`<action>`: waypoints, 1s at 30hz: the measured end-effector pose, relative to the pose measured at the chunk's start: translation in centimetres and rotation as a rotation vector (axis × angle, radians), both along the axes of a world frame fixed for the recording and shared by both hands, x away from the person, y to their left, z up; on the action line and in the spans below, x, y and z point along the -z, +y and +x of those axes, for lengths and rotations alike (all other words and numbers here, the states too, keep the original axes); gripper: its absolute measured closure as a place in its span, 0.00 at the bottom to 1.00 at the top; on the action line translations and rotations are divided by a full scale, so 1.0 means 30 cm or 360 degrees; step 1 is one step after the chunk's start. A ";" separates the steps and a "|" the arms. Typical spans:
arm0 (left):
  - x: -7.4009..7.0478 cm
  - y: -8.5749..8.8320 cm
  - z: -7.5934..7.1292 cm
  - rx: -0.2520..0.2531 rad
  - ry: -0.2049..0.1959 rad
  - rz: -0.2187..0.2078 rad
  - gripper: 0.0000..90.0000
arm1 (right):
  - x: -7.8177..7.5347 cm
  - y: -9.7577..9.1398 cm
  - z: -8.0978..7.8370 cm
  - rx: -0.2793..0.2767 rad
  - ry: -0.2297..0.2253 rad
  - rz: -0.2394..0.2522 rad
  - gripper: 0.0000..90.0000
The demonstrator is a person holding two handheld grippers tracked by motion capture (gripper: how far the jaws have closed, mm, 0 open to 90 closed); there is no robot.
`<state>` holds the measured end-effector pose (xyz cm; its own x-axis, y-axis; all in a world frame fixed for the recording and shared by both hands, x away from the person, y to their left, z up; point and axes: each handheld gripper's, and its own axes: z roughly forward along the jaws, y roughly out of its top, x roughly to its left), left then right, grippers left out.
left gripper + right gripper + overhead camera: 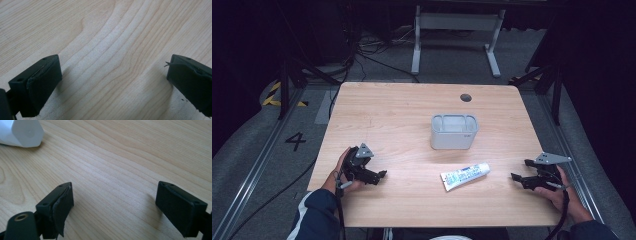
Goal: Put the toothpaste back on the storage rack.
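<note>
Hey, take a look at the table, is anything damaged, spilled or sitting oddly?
One small thing: in the right gripper view, the pad on the right hand-held gripper looks frayed and peeling at one finger. Otherwise nothing is spilled: the tube lies flat in front of the upright white container on the table.

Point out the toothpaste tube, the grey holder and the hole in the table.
toothpaste tube [465, 176]: high view, middle of its printed body.
grey holder [453, 138]: high view, front wall.
hole [466, 97]: high view, its centre.
</note>
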<state>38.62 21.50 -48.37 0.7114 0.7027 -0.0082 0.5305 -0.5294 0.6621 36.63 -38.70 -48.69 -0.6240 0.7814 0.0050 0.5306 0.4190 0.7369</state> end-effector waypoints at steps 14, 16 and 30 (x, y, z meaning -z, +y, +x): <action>0.000 0.006 0.002 0.0008 -0.0004 0.0001 0.00 | -0.001 -0.001 0.002 -0.0007 0.0004 -0.0008 0.16; -0.001 0.008 0.003 0.0021 0.0001 0.0002 0.00 | -0.002 0.000 0.003 -0.0007 0.0007 -0.0012 0.16; -0.001 0.012 0.001 0.0027 0.0002 0.0000 0.01 | -0.026 0.008 0.004 -0.0106 0.0076 -0.0104 0.18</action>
